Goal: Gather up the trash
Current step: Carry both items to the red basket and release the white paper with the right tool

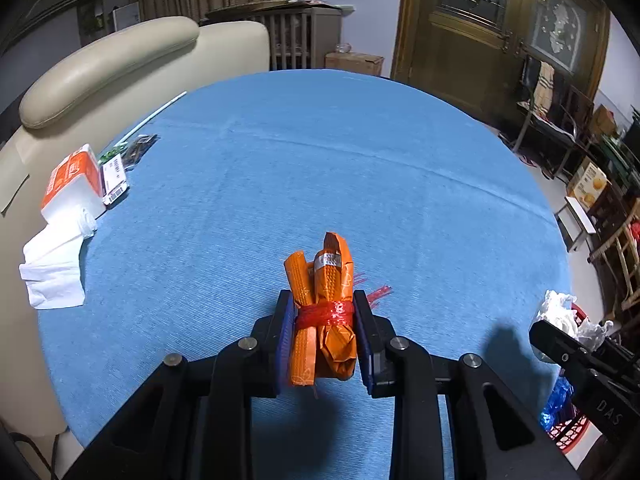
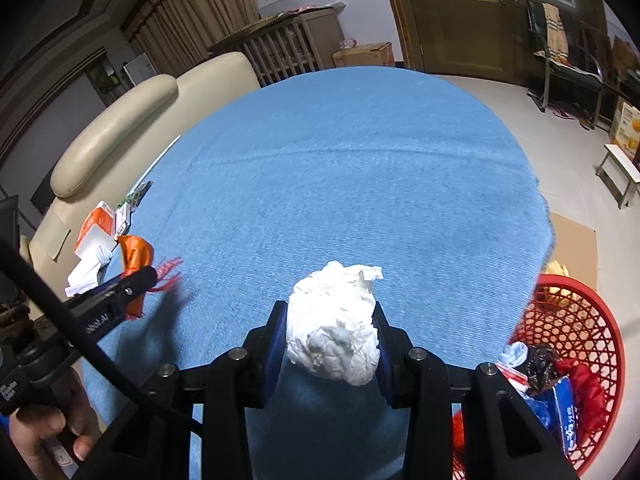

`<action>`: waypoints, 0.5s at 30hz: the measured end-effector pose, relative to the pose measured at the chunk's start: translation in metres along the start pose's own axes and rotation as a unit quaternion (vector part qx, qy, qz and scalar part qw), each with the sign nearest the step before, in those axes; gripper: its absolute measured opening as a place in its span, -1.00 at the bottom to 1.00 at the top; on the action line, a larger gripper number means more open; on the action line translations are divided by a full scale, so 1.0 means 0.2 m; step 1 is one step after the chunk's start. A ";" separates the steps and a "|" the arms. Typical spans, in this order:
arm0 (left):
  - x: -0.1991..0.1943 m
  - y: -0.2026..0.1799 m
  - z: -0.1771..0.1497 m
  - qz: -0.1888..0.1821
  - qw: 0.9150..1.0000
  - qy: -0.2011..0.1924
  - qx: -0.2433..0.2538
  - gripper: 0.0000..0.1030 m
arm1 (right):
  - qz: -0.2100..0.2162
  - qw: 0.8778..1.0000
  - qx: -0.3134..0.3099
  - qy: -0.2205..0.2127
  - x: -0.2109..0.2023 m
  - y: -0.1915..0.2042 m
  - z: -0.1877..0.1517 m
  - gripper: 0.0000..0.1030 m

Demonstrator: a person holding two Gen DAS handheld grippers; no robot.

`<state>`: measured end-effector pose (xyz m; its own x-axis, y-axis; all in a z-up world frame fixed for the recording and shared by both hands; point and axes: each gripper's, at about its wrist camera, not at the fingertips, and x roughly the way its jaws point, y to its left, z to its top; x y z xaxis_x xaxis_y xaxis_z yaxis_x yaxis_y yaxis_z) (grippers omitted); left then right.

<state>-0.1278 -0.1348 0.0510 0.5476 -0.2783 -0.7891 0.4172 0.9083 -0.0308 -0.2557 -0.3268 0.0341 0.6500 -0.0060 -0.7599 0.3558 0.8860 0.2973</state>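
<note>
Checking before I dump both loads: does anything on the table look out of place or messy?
Yes. By the tissue pack at the table's left edge, loose white tissue trails out and hangs over the blue tablecloth edge. A thin straw-like stick lies askew beyond it.

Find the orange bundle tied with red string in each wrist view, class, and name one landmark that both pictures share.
Left wrist: orange bundle at lower centre, clamped in the left gripper.
Right wrist: orange bundle at far left, above the blue tablecloth.
Shared landmark: the tissue pack at the table's left edge.
</note>
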 end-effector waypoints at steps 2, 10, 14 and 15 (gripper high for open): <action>-0.01 -0.03 -0.01 -0.003 1.000 0.000 0.006 -0.42 | 0.001 1.000 0.004 -0.003 -0.02 -0.02 -0.01 -0.20; -0.01 -0.13 -0.03 -0.017 0.999 -0.001 0.031 -0.42 | -0.005 1.000 0.021 -0.016 -0.13 -0.11 -0.07 -0.20; -0.01 -0.19 -0.05 -0.026 0.999 0.001 0.048 -0.42 | -0.014 0.999 0.034 -0.022 -0.19 -0.18 -0.10 -0.20; -0.01 -0.21 -0.05 -0.028 0.998 0.001 0.052 -0.42 | -0.016 0.999 0.038 -0.023 -0.20 -0.20 -0.11 -0.20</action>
<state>-0.1536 -0.1691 0.0478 0.5200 -0.3275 -0.7889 0.5207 0.8537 -0.0112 -0.3103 -0.3518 0.0401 0.6677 -0.0565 -0.7423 0.4248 0.8477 0.3176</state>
